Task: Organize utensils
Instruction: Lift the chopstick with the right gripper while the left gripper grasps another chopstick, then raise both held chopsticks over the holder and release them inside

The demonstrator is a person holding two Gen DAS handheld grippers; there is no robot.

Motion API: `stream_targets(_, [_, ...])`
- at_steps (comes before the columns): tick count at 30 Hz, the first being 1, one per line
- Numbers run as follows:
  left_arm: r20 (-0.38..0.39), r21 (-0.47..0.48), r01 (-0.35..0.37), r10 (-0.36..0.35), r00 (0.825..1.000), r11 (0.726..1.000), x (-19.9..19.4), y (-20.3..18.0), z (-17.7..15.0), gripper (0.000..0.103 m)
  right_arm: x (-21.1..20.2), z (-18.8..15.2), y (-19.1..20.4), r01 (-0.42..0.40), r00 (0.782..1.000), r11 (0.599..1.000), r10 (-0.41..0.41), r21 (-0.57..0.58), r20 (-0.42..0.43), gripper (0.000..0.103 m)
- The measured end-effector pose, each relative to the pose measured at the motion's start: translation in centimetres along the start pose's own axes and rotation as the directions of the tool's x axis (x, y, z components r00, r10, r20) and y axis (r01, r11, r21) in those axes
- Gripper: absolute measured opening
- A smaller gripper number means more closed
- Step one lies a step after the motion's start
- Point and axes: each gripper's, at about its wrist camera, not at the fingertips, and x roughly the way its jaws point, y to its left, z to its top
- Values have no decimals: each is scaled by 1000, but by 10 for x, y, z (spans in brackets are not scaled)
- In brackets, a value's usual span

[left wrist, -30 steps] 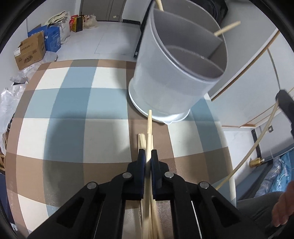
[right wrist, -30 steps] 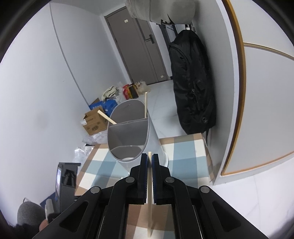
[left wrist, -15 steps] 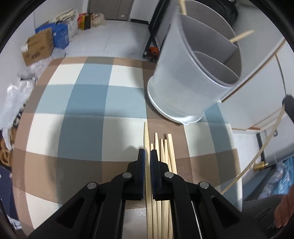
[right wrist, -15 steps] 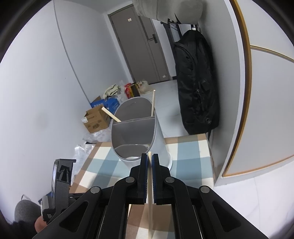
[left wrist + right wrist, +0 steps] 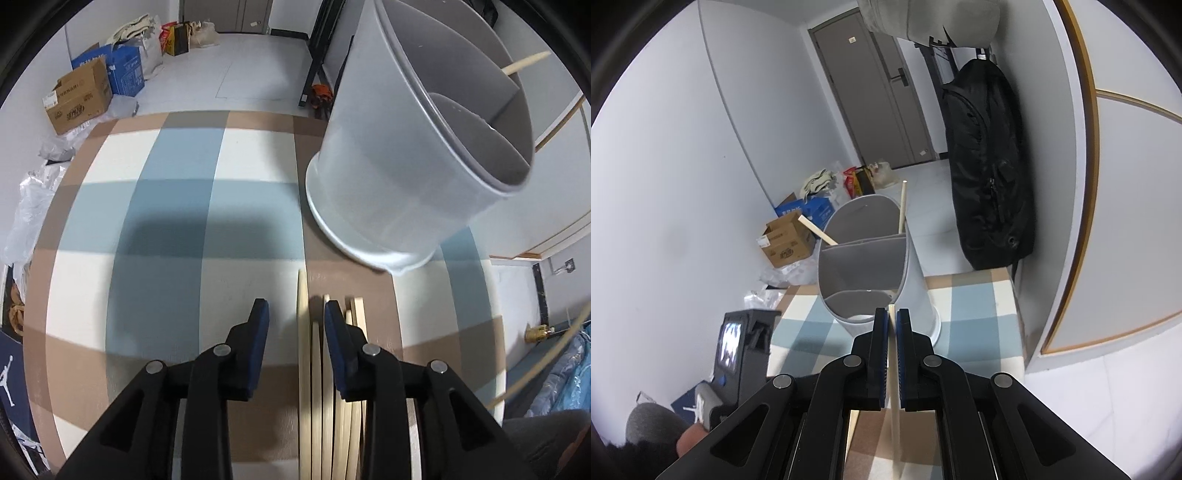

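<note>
- Jaws of the left gripper (image 5: 293,310) just eased apart, spread over a row of loose chopsticks (image 5: 317,373) lying on the checked tablecloth (image 5: 166,206); one stick lies in the gap, touched by neither pad.
- Jaws of the right gripper (image 5: 892,323) pressed together on a single chopstick (image 5: 894,406), tip aimed at 12 o'clock toward the grey divided utensil holder (image 5: 864,266).
- Holder at 1 o'clock in the left view, just beyond the stick ends; two chopsticks already standing in its far compartment.
- Risk, judged: closing on the row as it lies likely to catch two sticks or roll neighbours away, right pad already resting over the adjacent ones.
- Risk, judged: held chopstick gripped near its tip, long tail hanging low; likely to pivot in the pads or strike the rim or a divider on entry.
- Risk, judged: tall, light-looking holder liable to tip if nudged at the rim.
- Near ends of the loose sticks hidden under the left gripper; exact count unclear.
- Near compartments' floors mostly out of sight.
- Lower end of the held stick cut off by the frame edge.
</note>
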Motion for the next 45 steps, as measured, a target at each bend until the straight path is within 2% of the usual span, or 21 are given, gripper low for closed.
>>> stream_targets(4, [12,33,-53,53,999,998,3,-4,0,23,0,0,0,-2,1000,1000,2,6,-3,4])
stream_targets(5, [18,31,-55,54,998,998,3,-3,0,19,1,1,-1,-3,1000,1000,3,7,-4,4])
stream_targets(6, [20,31,-40,39,999,999,3,-2,0,4,1,1,-1,-3,1000,1000,3,8,-6,4])
stream_targets(7, [3,33,-39,39,999,999,4,-2,-1,1,1,0,1,-3,1000,1000,3,5,-7,4])
stream_targets(10, [12,53,-36,35,999,998,0,1,-2,1,1,1,3,-5,1000,1000,5,-2,-5,4])
stream_targets(14, [34,6,-19,19,999,1000,-6,9,-1,1,2,3,2,-9,1000,1000,9,4,-2,4])
stream_targets(20, [127,-66,34,-26,992,997,-40,24,-4,0,0,4,6,-11,1000,1000,11,-6,16,4])
stream_targets(23, [185,-81,66,-51,981,995,-60,27,-7,0,-4,5,7,-14,999,1000,14,-6,35,4])
stream_targets(27, [277,-66,88,-67,959,994,-90,26,-12,0,-10,8,8,-15,998,1000,16,-6,64,4])
stream_targets(33, [367,-32,108,-89,926,994,-103,17,-5,0,-17,11,12,-24,993,999,27,-25,113,4])
stream_targets(45, [465,12,129,-120,877,992,-126,26,4,0,-30,23,37,-61,981,995,74,-74,181,4])
